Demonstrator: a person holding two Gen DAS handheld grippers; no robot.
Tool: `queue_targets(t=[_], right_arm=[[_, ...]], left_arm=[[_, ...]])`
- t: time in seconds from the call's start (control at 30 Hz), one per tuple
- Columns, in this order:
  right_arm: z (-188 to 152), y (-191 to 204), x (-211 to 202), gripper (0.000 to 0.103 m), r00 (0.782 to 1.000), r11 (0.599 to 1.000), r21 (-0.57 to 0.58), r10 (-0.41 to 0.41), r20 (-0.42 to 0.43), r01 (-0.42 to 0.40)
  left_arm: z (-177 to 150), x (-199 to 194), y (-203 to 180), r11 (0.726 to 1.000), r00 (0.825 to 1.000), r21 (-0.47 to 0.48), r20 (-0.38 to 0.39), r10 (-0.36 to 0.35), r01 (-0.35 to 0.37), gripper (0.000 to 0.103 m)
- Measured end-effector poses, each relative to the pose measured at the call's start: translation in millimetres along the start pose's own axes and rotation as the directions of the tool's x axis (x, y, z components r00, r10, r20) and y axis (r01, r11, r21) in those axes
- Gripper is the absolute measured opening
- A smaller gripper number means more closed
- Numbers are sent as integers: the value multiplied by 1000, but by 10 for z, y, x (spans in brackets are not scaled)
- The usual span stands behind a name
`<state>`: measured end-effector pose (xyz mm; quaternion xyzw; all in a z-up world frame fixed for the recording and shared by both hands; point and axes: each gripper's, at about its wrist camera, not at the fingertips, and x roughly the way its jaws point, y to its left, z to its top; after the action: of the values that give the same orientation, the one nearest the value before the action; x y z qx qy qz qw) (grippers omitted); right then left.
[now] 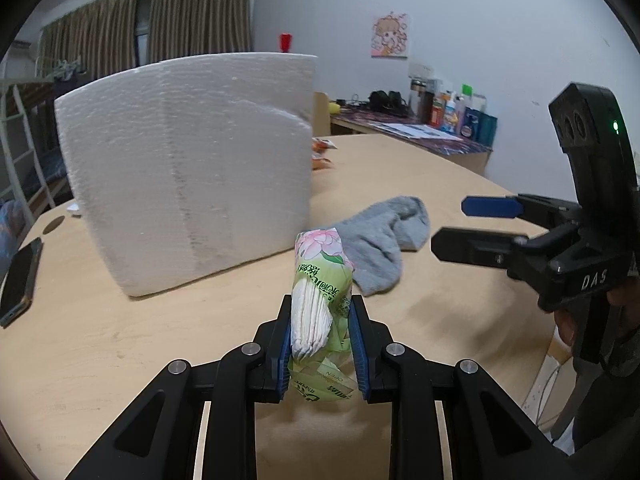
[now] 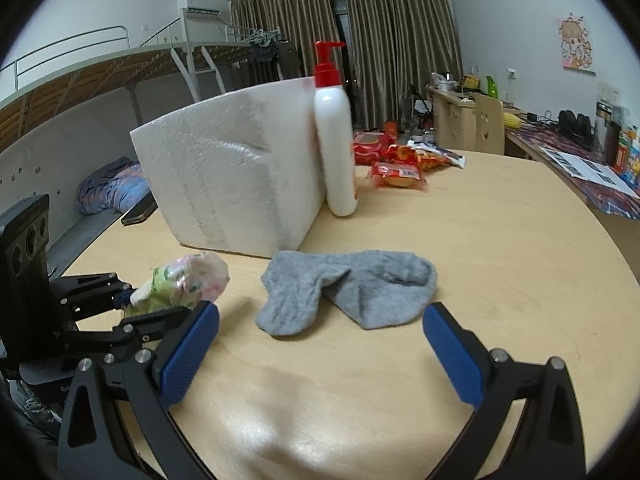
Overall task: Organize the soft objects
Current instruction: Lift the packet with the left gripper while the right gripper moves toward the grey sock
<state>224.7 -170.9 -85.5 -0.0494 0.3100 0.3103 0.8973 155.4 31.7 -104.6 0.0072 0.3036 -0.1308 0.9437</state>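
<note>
My left gripper (image 1: 320,312) is shut on a green and pink tissue pack (image 1: 320,280) and holds it above the wooden table (image 1: 160,340). The pack also shows in the right wrist view (image 2: 184,280), held by the left gripper (image 2: 160,304). A grey sock (image 2: 348,288) lies crumpled on the table in front of a white foam box (image 2: 232,176); it shows in the left wrist view (image 1: 380,248) too, beside the box (image 1: 188,168). My right gripper (image 2: 320,332) is open and empty, just short of the sock; the left wrist view shows it (image 1: 448,226) at the right.
A white pump bottle (image 2: 336,140) with a red top stands against the box's right side. Red snack packets (image 2: 400,160) lie behind it. A phone (image 1: 18,280) lies at the table's left edge. A desk (image 2: 580,160) with clutter stands at the right wall.
</note>
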Motion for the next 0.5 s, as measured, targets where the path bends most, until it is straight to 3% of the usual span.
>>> queue_targets(t=[0.2, 0.5], right_arm=[[37, 61, 130, 103, 1000, 1000, -19, -16, -25, 15], [106, 45, 291, 103, 997, 999, -23, -45, -63, 44]], left_arm=[[39, -25, 129, 999, 999, -45, 33, 3, -1, 27], [14, 24, 144, 998, 1000, -63, 15, -10, 11, 27]])
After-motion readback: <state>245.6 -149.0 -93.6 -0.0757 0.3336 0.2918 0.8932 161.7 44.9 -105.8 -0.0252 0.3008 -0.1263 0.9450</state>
